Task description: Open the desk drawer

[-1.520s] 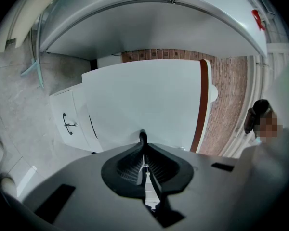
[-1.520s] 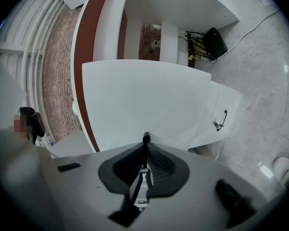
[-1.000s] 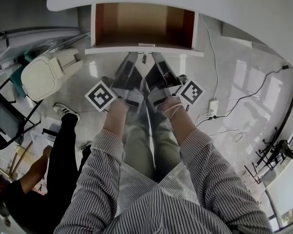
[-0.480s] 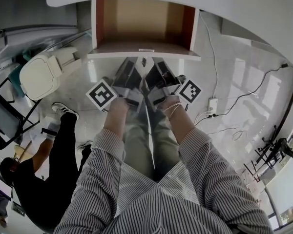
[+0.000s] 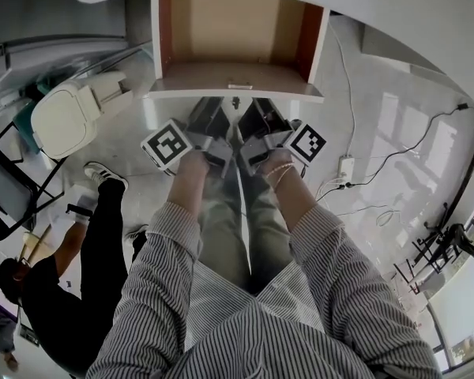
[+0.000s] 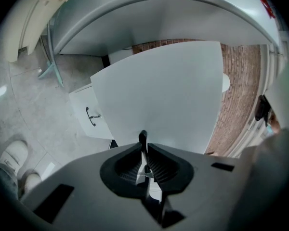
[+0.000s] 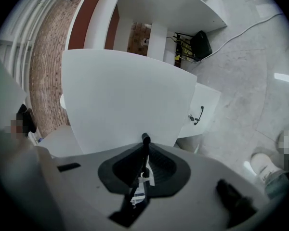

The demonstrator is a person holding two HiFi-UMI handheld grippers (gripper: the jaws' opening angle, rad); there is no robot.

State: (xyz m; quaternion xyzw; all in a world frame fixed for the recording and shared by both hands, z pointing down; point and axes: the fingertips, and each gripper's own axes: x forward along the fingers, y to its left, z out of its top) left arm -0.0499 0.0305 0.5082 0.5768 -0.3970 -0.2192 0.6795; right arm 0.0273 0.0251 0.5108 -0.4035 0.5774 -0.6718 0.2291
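Observation:
The desk drawer (image 5: 229,73) stands pulled out from under the white desk top (image 5: 316,2), its brown inside showing. A small handle (image 5: 235,86) sits on its white front edge. My left gripper (image 5: 218,109) and right gripper (image 5: 248,109) hang side by side just below that front, each in a hand. Both are shut, and I see nothing between the jaws. In the left gripper view my shut gripper (image 6: 142,139) faces the white drawer front (image 6: 159,90). The right gripper view shows the same: shut gripper (image 7: 145,140), drawer front (image 7: 125,95).
A low white cabinet with a dark handle (image 6: 91,116) (image 7: 197,114) stands under the desk behind the drawer. A white chair (image 5: 67,121) is at the left, and a person in dark clothes (image 5: 79,290) crouches lower left. A power strip (image 5: 346,170) with cables lies on the floor at the right.
Both grippers, still shut and side by side, have shifted up the picture, closer under the drawer front. The person at the lower left has moved.

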